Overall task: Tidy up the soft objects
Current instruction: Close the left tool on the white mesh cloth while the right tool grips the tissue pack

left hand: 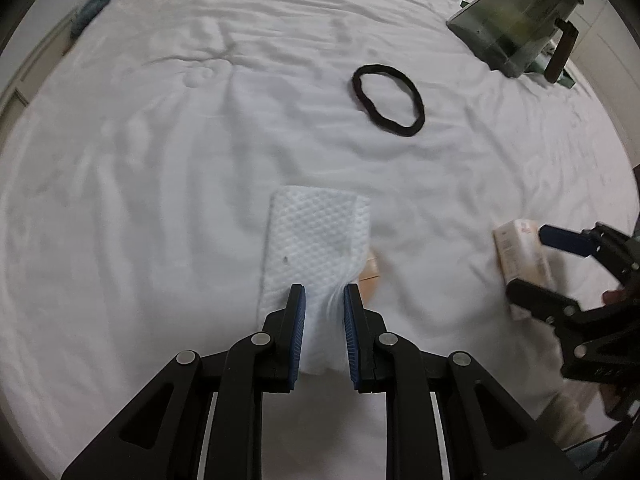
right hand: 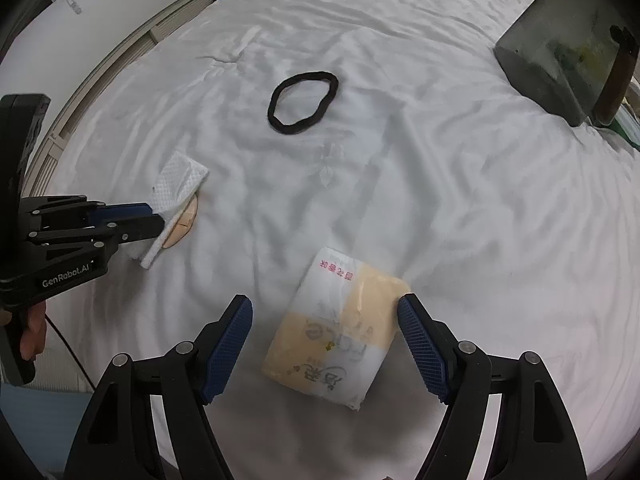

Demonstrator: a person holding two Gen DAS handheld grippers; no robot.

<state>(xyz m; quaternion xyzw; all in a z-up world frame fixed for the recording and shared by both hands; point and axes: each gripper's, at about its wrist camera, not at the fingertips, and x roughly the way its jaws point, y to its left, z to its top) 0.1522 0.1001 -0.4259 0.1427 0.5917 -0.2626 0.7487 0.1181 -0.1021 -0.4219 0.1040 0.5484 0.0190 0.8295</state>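
on a white bedsheet (left hand: 160, 160), the left gripper (left hand: 324, 300) pinches the near edge of a folded white textured cloth (left hand: 316, 236), its blue pads pressed into the fabric. the cloth lies partly over a tan round pad (right hand: 182, 226). the right gripper (right hand: 325, 320) points steeply down with its jaws spread wide on either side of a yellow and white tissue pack (right hand: 340, 328) lying flat; the right pad sits just beside the pack's edge, the left pad apart from it. a hand (right hand: 32, 328) grasps the left gripper's handle. farther off lies a black hairband (right hand: 303, 102) in a loop, and a dark translucent bin (right hand: 560, 52) stands at the far right.
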